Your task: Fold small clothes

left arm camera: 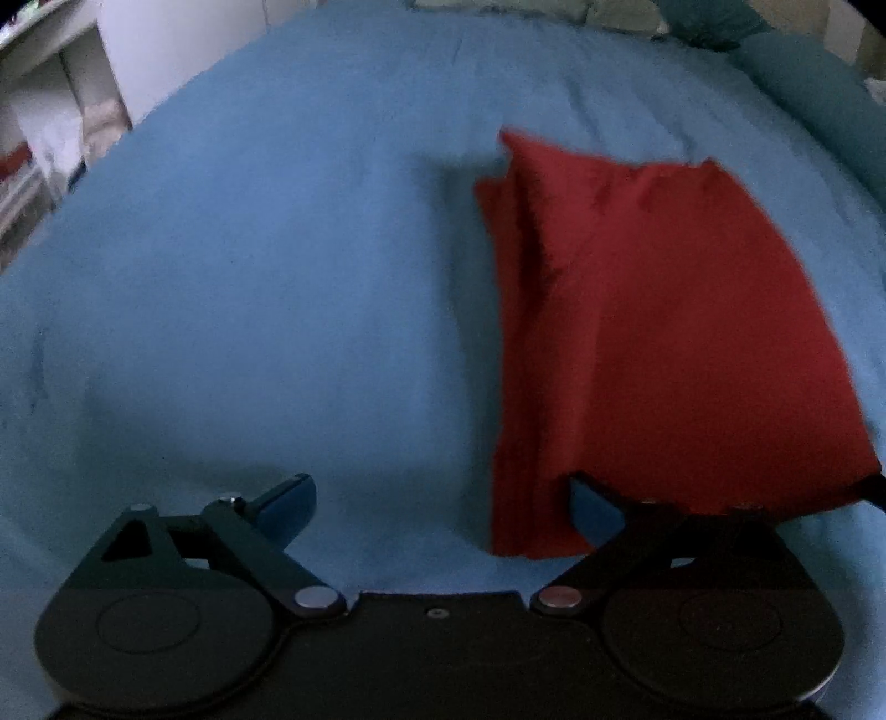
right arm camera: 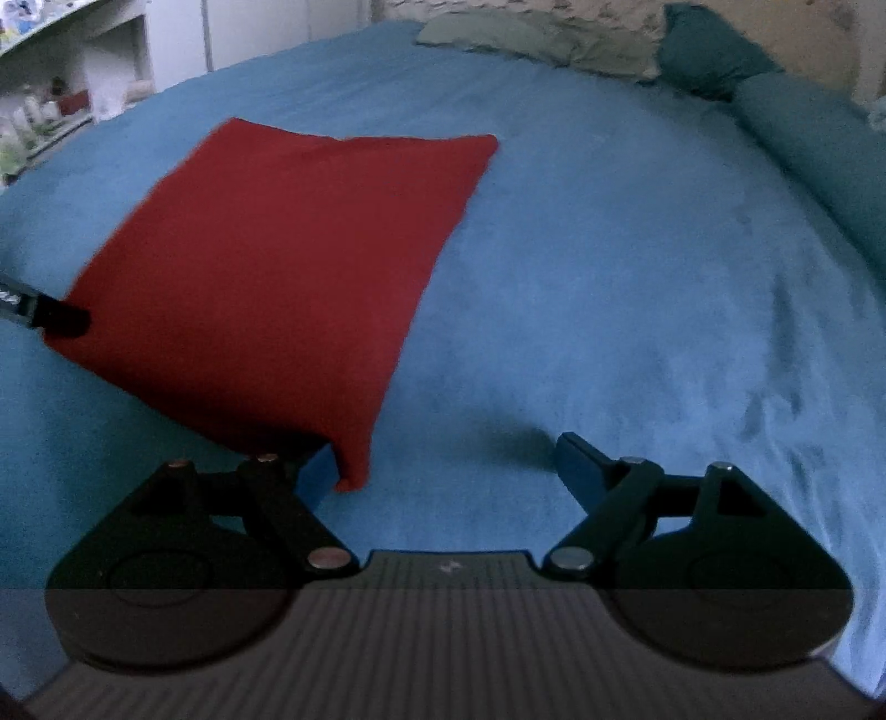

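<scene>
A red cloth (left arm camera: 653, 332) lies partly folded on the blue bedspread (left arm camera: 249, 277). In the left wrist view its near edge drapes over my left gripper's (left arm camera: 437, 498) right finger; the jaws stand wide apart. In the right wrist view the red cloth (right arm camera: 277, 266) lies at the left, its near corner hanging over my right gripper's (right arm camera: 443, 459) left finger; those jaws are wide apart too. The tip of the left gripper (right arm camera: 61, 318) touches the cloth's left edge in the right wrist view.
Pillows (right arm camera: 526, 41) and a teal bolster (right arm camera: 819, 149) lie at the head and right side of the bed. White shelves and furniture (right arm camera: 66, 88) stand beyond the bed's left edge. The bedspread (right arm camera: 637, 304) stretches wide to the right of the cloth.
</scene>
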`<action>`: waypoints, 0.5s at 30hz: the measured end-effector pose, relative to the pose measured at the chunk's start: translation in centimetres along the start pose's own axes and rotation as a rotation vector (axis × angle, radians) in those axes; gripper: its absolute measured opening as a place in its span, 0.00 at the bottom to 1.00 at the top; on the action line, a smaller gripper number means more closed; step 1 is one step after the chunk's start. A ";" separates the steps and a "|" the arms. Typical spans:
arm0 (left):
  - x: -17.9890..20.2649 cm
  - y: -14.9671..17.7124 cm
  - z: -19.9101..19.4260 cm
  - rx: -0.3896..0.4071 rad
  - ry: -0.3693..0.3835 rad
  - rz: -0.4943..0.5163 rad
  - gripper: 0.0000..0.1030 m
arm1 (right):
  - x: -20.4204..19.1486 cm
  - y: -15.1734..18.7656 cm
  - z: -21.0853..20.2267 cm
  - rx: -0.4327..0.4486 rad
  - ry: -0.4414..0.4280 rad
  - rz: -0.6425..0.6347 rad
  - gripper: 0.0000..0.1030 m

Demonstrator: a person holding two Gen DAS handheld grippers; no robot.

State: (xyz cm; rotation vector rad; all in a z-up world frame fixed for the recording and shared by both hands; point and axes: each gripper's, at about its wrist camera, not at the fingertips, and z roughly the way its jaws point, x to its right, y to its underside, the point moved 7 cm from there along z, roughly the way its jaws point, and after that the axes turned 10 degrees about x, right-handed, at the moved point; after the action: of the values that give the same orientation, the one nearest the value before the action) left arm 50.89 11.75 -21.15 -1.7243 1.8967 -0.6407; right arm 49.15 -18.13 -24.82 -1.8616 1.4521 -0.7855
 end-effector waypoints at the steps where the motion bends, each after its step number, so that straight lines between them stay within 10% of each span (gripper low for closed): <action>1: 0.1 -0.9 -0.9 0.027 -0.012 0.030 0.95 | 0.1 -0.6 -0.8 0.016 -0.012 -0.023 0.95; 7: 1.2 -7.3 -2.3 0.133 0.097 0.135 1.00 | 2.3 -6.7 -3.1 0.058 -0.099 0.022 1.00; 15: 0.7 -8.7 6.9 -0.007 0.293 -0.122 0.84 | 4.7 -8.5 5.7 -0.123 -0.232 0.503 1.00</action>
State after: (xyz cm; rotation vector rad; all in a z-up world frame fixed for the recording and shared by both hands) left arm 61.96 10.21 -20.91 -1.8437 1.9959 -0.9810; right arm 59.66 -20.45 -21.33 -1.5080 1.7385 -0.2347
